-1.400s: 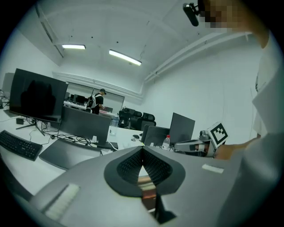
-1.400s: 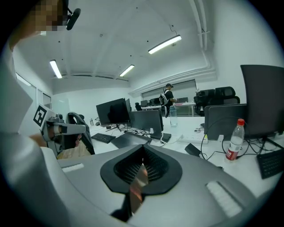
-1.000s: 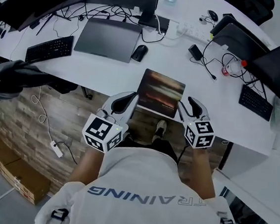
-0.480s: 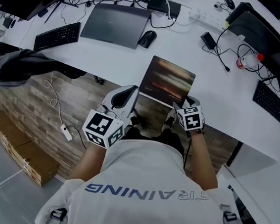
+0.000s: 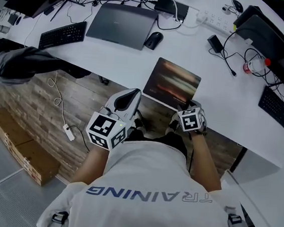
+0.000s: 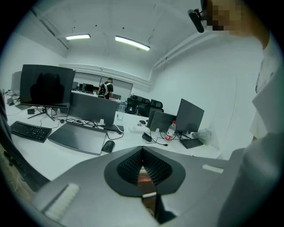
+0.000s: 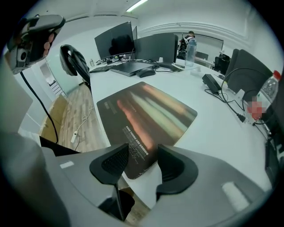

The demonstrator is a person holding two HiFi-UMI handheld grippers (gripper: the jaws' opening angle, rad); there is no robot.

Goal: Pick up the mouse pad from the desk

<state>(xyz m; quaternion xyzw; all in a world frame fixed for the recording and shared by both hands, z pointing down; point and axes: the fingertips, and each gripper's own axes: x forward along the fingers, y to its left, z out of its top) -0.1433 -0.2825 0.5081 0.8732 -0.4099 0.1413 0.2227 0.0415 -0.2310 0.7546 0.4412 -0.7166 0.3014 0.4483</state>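
**A:** Where's the pad?

**B:** The pad point(image 5: 174, 84) lies flat on the white tabletop point(image 5: 118, 60), right at the near edge. It's dark, with blurred orange and pale streaks and small white print by its near corner.

**A:** And the tools?

**B:** The right tool point(image 7: 143, 154) tilts down over the pad's near right corner. Its jaws are spread and closing, with that corner between them, but the pads aren't pressing on it. The left tool point(image 5: 133, 95) hangs just off the pad's near left corner, beyond the tabletop's edge. Its tips are pressed together with nothing held.

**A:** What else sits on that surface?

**B:** Beyond the pad to the left there's a black mouse point(image 5: 153, 39), and a closed grey laptop point(image 5: 123, 25) just past it. Further left of the pad is a black keyboard point(image 5: 63, 34). Straight beyond the pad there's a white power strip point(image 5: 212, 20) among loose black cables. Well to the pad's right stands a bottle point(image 5: 252, 66) with a red cap.

**A:** And the room?

**B:** It's an office with white walls. Strip lights point(image 6: 132, 43) run across the ceiling and dark monitors point(image 6: 46, 84) stand beyond the pad. Below the pad and to its left is a wood-plank floor point(image 5: 77, 103). Brown boxes point(image 5: 22, 148) lie on the floor, far to the pad's left.
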